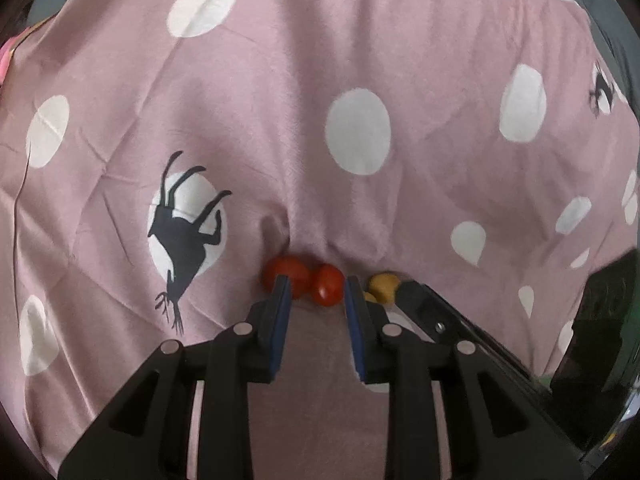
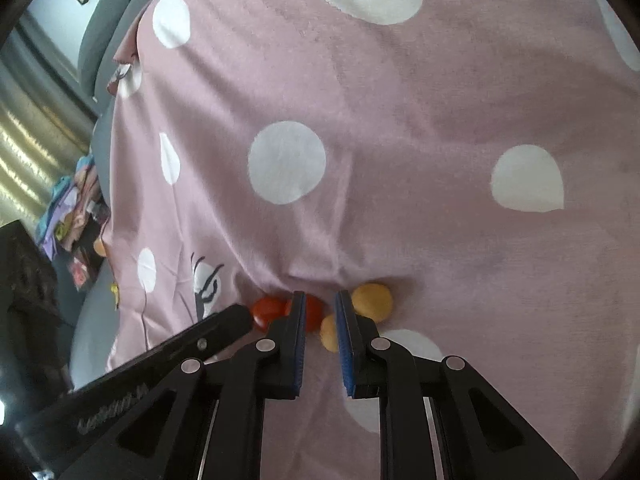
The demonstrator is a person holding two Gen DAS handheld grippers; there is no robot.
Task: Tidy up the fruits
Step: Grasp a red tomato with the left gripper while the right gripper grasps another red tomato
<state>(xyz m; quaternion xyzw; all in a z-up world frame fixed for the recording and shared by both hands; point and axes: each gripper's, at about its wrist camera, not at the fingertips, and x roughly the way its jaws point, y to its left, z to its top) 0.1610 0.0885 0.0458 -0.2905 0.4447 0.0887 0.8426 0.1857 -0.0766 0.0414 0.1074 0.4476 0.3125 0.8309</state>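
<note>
Two red tomatoes lie touching on the pink spotted cloth (image 1: 280, 120): one (image 1: 285, 272) behind my left finger, one (image 1: 327, 284) between the open fingers of my left gripper (image 1: 316, 292). Two yellow fruits (image 1: 384, 285) lie just right of them. In the right wrist view the red tomatoes (image 2: 267, 311) (image 2: 313, 312) sit left, a small yellow fruit (image 2: 329, 334) lies in the gap of my open right gripper (image 2: 320, 308), and a bigger yellow fruit (image 2: 373, 302) lies beyond its right finger. Nothing is gripped.
The other gripper's black finger crosses each view at the side (image 1: 448, 320) (image 2: 192, 344). The cloth dips where the fruits lie. Off its left edge in the right wrist view are a grey cushion (image 2: 112, 28) and colourful clutter (image 2: 76, 232).
</note>
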